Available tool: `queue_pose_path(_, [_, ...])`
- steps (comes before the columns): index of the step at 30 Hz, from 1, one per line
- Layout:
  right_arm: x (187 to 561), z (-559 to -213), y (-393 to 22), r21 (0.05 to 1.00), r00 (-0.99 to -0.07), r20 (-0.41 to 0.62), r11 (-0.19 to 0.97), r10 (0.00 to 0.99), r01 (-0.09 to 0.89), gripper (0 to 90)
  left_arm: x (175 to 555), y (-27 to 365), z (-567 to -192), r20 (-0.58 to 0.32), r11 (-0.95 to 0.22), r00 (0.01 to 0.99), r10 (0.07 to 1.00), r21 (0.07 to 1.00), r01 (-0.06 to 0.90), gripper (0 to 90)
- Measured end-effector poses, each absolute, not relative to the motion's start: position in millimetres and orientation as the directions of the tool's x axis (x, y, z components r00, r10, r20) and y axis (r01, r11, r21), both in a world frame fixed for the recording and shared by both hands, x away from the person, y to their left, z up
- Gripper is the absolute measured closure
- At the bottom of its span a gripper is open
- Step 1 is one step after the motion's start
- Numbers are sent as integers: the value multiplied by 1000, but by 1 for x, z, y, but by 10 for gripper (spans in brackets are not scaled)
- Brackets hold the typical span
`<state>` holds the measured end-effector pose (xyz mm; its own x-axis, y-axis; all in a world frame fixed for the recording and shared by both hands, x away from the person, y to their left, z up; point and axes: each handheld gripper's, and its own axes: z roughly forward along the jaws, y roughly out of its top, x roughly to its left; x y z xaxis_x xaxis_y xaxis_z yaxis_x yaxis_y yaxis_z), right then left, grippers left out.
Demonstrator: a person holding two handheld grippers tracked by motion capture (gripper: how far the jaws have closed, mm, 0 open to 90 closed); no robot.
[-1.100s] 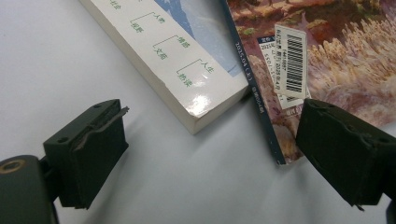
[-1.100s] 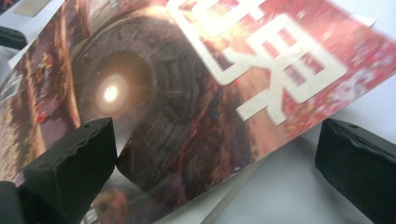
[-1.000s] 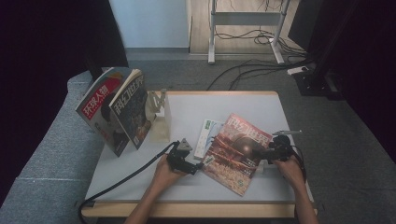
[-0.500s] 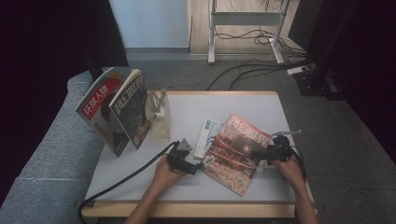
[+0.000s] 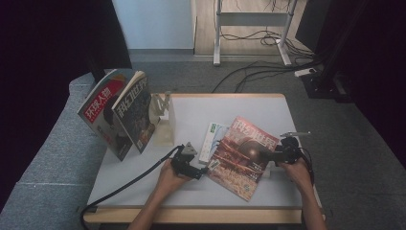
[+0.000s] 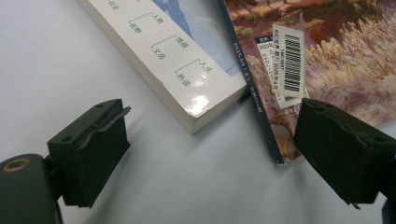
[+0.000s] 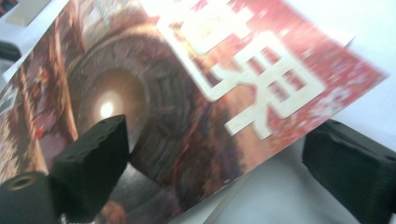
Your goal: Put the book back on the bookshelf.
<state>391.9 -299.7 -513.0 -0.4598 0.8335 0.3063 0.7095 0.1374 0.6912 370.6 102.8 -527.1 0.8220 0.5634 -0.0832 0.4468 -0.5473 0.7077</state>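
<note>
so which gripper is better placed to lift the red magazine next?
Probably the right gripper: its fingers have just been closing and already straddle the red magazine's edge. The left gripper is open at the magazine's corner, one finger over it.

Dim room edges, bright tabletop; motion-blurred, glare-spotted right gripper view.

a pale counter [image 5: 230, 108] carries a red magazine [image 5: 242, 155] overlapping a white book [image 5: 210, 139], plus a stand [image 5: 163, 120] propping two magazines [image 5: 122, 112].
</note>
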Motion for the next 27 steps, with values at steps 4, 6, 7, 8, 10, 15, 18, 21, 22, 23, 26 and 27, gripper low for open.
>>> queue_pose_path(4, [392,-509,-301,710,-462,292,133,838,691,136,371,103,-527,-83,-548,822,563,708,447,94])
queue_pose_path(6, [391,-507,-302,726,-459,280,127,843,676,153,371,103,-527,-82,-548,822,563,708,446,94])
queue_pose_path(7, [391,-505,-302,733,-461,274,126,844,668,161,370,103,-527,-81,-549,822,564,707,445,94])
queue_pose_path(8, [390,-504,-302,741,-461,269,124,845,660,183,370,103,-527,-80,-549,822,564,708,445,94])
queue_pose_path(10, [389,-500,-303,755,-457,252,122,853,644,239,370,103,-527,-80,-549,822,563,708,445,94])
queue_pose_path(15, [387,-493,-305,774,-445,203,135,872,618,421,371,103,-527,-82,-548,822,563,708,446,94])
queue_pose_path(18, [385,-489,-306,783,-435,178,140,883,607,542,371,103,-527,-85,-547,822,564,707,449,94])
queue_pose_path(21, [383,-484,-307,796,-431,171,134,886,590,654,371,103,-527,-93,-544,820,564,705,454,94])
queue_pose_path(22, [382,-482,-307,800,-436,171,134,884,585,690,371,103,-527,-95,-544,820,564,705,455,94])
queue_pose_path(23, [381,-480,-306,802,-441,164,141,882,580,705,372,103,-527,-97,-543,820,564,704,457,94])
queue_pose_path(26, [379,-473,-303,801,-455,137,172,880,573,743,371,103,-527,-92,-543,819,566,706,455,94])
queue_pose_path(27, [378,-471,-302,803,-460,132,178,878,569,756,371,103,-527,-89,-544,819,567,707,453,93])
